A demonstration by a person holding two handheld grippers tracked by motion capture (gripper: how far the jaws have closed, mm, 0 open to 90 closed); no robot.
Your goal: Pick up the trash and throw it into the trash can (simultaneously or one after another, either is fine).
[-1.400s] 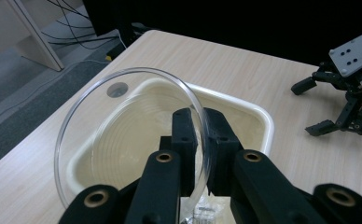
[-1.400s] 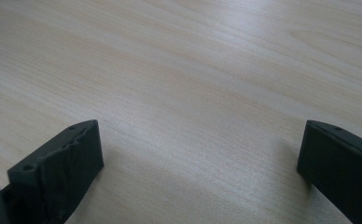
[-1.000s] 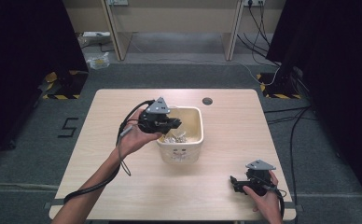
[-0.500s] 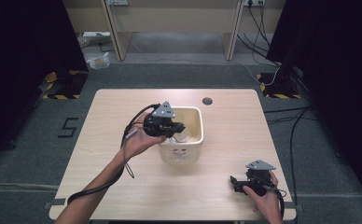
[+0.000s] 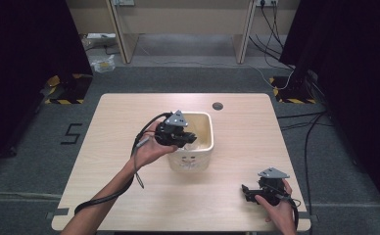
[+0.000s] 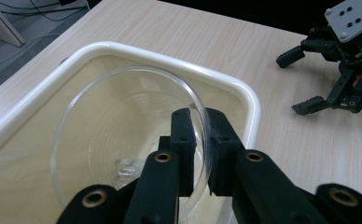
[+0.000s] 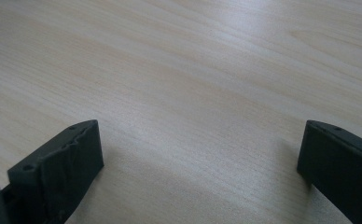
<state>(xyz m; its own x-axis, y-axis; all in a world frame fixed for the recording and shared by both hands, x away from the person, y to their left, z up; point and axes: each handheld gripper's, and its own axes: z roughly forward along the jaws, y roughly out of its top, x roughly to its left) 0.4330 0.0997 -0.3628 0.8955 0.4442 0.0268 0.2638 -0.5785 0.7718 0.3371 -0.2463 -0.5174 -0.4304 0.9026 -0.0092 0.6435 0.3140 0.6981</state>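
L tongs (image 6: 198, 140) pinching glass bowl (image 6: 123, 140) rim inside cream tub (image 6: 244, 93); R tongs (image 7: 200, 158) spread wide, low over tabletop (image 7: 193, 70).

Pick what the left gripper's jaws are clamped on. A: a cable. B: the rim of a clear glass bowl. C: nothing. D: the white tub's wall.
B: in the left gripper view, the left gripper has its jaws shut on the rim of the clear glass bowl inside the white tub.

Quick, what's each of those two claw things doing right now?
Left gripper: closed on the rim of the clear glass bowl in the white tub.
Right gripper: open, holding nothing, over the table.
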